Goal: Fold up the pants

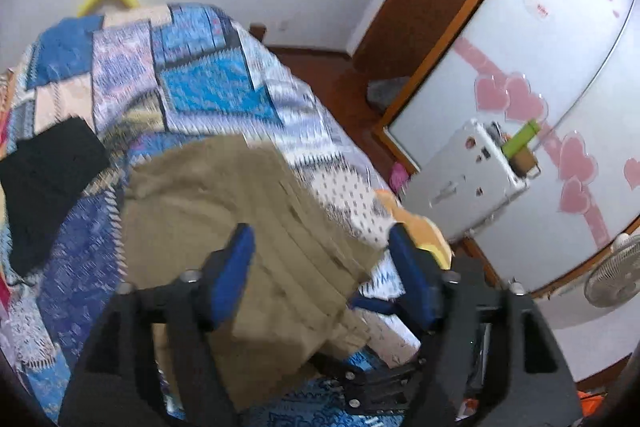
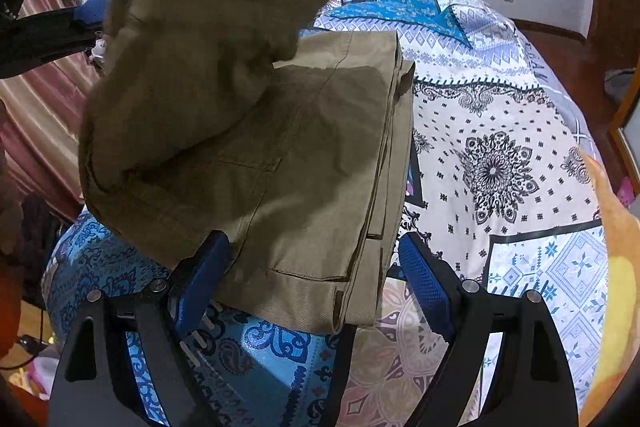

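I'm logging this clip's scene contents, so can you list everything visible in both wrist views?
pants: one, khaki, partly folded on the bed, one flap raised in the right wrist view
bedspread: one, blue and white patchwork, covering the bed
black cloth: one, black, on the bed left of the pants
wardrobe door: one, white with pink hearts, wood frame, right of the bed
fan: one, white, by the wardrobe
left gripper: one, black with blue pads, jaws open over the pants
right gripper: one, black with blue pads, jaws open astride the pants' edge
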Demonstrator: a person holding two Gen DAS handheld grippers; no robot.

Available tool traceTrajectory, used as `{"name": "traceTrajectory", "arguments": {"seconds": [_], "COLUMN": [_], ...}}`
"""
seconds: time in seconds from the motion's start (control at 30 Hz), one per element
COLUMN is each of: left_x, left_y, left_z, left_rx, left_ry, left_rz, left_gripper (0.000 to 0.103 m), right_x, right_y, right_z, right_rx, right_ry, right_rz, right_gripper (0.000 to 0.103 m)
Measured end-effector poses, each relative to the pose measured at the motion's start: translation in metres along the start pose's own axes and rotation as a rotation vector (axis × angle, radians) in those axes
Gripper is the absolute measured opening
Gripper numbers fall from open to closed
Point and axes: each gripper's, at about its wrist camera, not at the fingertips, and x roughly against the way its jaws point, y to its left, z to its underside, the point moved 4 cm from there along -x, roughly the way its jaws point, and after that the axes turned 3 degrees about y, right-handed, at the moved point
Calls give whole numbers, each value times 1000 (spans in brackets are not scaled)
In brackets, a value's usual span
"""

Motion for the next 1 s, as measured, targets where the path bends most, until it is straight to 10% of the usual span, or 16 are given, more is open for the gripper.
{"name": "traceTrajectory", "arguments": {"seconds": [0.33, 0.77, 1.0], "left_x": [-24, -153, -137], "left_y": [75, 170, 190], "left_z": [-29, -13, -1], "left_rx": [6, 65, 10], "left_ry": [10, 342, 279], "left_rz": [-308, -451, -536], "left_gripper": [87, 91, 98], "right_x": [7, 6, 12], "right_y": [-1, -8, -17], "right_z": [1, 1, 1], "right_rx": [-1, -25, -34], "right_ry": [-6, 4, 0], "right_rz": [14, 21, 47], "right_gripper": [84, 84, 84]}}
